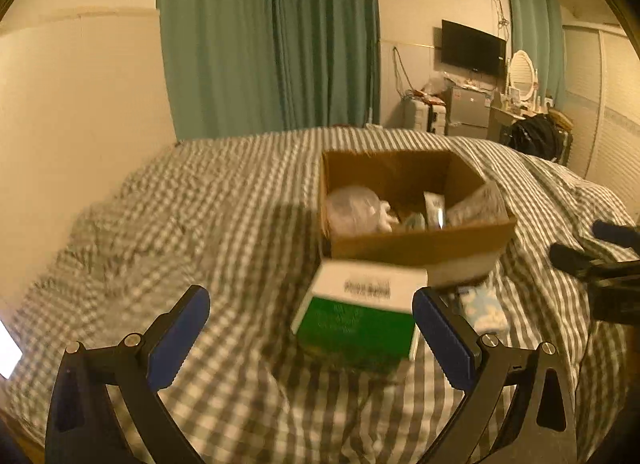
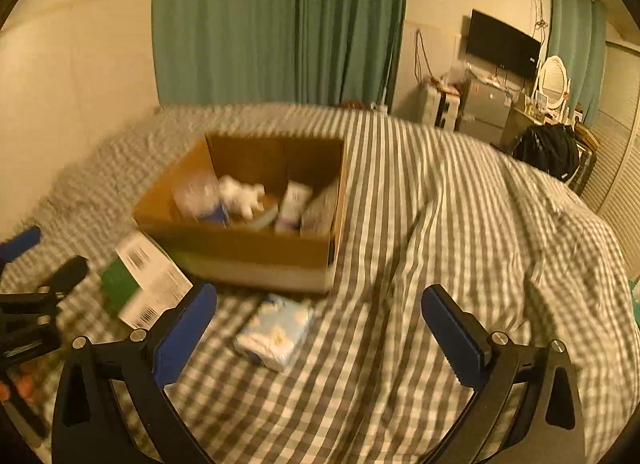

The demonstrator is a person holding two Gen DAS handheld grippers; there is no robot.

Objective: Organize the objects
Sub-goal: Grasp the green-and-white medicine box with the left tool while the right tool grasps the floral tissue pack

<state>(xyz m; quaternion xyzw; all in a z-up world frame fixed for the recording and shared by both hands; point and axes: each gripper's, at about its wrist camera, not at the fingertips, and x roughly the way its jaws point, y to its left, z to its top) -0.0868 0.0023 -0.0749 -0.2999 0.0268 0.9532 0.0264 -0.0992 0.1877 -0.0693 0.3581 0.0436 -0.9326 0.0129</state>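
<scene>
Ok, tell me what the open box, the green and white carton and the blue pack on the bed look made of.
Open box: brown corrugated cardboard, matte, raw flap edges. Green and white carton: thin printed paperboard, barcodes visible from the right wrist, probably lightly coated. Blue pack: soft plastic film with cloud print, likely tissues; blur leaves that open.

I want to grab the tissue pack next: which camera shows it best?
The right wrist view. The blue-and-white tissue pack lies whole on the checked bedcover, in front of the cardboard box. In the left wrist view only part of it shows, behind a finger of the left gripper.
</scene>
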